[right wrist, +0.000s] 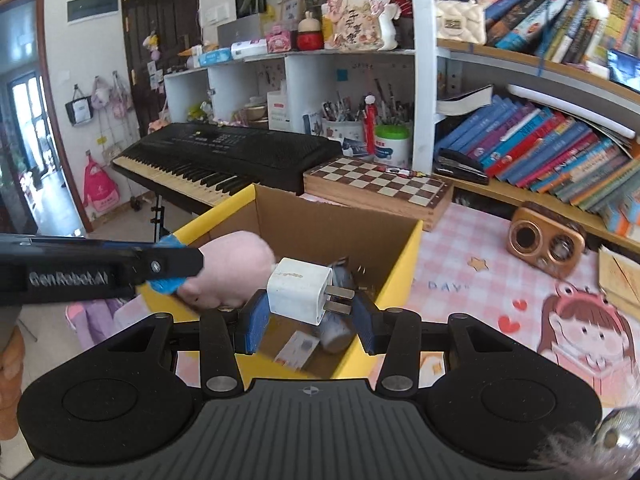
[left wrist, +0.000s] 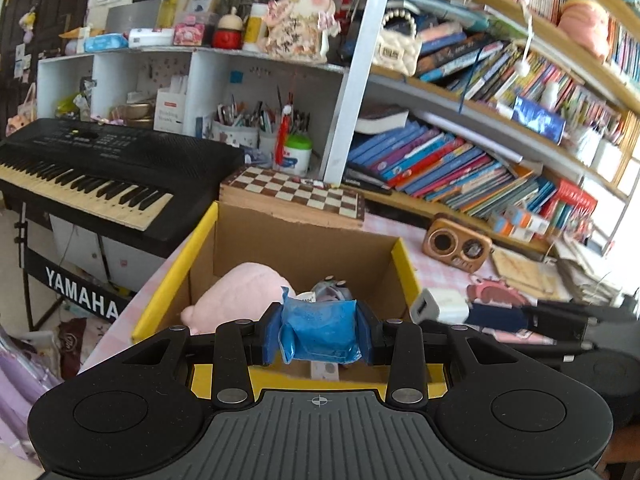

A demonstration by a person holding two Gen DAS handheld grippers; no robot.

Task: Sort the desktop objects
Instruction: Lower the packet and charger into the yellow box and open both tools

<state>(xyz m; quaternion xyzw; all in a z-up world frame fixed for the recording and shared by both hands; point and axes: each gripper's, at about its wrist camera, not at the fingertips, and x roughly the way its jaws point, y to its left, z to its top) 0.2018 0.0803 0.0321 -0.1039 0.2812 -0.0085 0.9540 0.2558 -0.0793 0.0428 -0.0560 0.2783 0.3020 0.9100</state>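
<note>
My left gripper (left wrist: 320,332) is shut on a blue plastic packet (left wrist: 318,330) and holds it over the near edge of an open cardboard box with yellow rims (left wrist: 176,264). My right gripper (right wrist: 308,312) is shut on a white plug charger (right wrist: 298,290), prongs pointing right, above the same box (right wrist: 404,264). Inside the box lie a pink plush toy (right wrist: 236,264), a grey-blue toy (right wrist: 338,328) and a small card (right wrist: 298,350). The left gripper with its blue packet shows at the left of the right wrist view (right wrist: 168,264). The charger also shows in the left wrist view (left wrist: 440,304).
A wooden chessboard box (right wrist: 380,188) stands behind the cardboard box. A Yamaha keyboard (left wrist: 80,176) is at the left. A brown retro radio (right wrist: 546,240) sits on the pink checked mat (right wrist: 480,248) at the right. Bookshelves (left wrist: 460,160) fill the back.
</note>
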